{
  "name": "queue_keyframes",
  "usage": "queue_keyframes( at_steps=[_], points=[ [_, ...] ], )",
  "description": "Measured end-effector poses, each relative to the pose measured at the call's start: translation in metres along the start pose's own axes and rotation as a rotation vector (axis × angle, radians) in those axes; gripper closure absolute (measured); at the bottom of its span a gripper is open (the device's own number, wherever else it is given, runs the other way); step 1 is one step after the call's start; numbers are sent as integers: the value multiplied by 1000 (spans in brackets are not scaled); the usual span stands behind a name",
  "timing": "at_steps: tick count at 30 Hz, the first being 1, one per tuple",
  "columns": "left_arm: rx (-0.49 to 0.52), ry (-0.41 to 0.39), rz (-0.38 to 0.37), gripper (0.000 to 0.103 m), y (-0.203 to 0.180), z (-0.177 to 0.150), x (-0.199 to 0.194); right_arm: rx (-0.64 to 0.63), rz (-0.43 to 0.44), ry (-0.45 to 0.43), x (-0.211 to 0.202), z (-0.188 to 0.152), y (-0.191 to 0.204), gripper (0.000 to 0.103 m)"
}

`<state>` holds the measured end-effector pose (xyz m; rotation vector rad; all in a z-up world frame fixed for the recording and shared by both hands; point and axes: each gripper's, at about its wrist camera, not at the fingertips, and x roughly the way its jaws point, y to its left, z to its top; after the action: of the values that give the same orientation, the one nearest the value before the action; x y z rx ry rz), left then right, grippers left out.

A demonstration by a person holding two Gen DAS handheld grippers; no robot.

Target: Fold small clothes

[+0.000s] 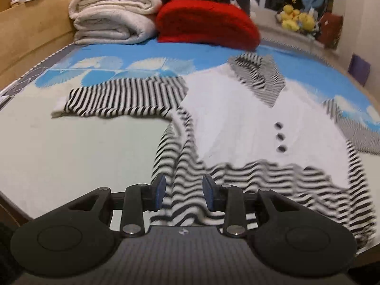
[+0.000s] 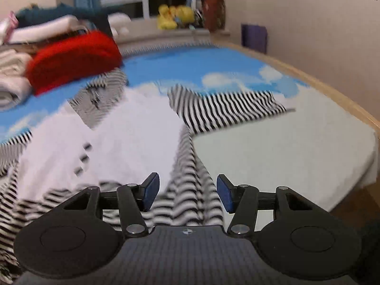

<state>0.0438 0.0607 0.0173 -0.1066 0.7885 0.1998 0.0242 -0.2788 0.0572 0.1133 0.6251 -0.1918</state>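
A small white top (image 1: pixel 237 118) with black-and-white striped sleeves, collar and hem lies spread face up on the bed, three dark buttons on its front. It also shows in the right wrist view (image 2: pixel 133 130). One striped sleeve (image 1: pixel 118 97) stretches out to the left; the other sleeve (image 2: pixel 228 106) stretches out to the right. My left gripper (image 1: pixel 183 191) is open, its jaws either side of the striped hem at the garment's lower left corner. My right gripper (image 2: pixel 187 193) is open over the striped hem at the lower right corner. Neither holds cloth.
The bed sheet (image 1: pixel 71 147) is pale with blue sky print. Folded white blankets (image 1: pixel 111 19) and a red blanket (image 1: pixel 209 21) are stacked at the bed's far end. A wooden bed frame (image 2: pixel 332 87) runs along the right side. Yellow plush toys (image 2: pixel 173 16) sit on the windowsill.
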Motion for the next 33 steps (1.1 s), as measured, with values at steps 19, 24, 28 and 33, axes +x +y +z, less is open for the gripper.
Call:
queue_keyframes(
  at_steps=[19, 24, 28, 33],
  points=[
    [60, -75, -84, 86, 51, 185, 69, -98, 148, -16, -18, 43, 22, 50],
    [-49, -62, -41, 86, 106, 206, 115, -191, 257, -95, -18, 107, 53, 50],
    [-197, 64, 25, 86, 161, 200, 149, -240, 339, -146, 1, 151, 87, 50],
    [-355, 118, 81, 86, 230, 194, 168, -298, 431, -177, 34, 183, 124, 51]
  ],
)
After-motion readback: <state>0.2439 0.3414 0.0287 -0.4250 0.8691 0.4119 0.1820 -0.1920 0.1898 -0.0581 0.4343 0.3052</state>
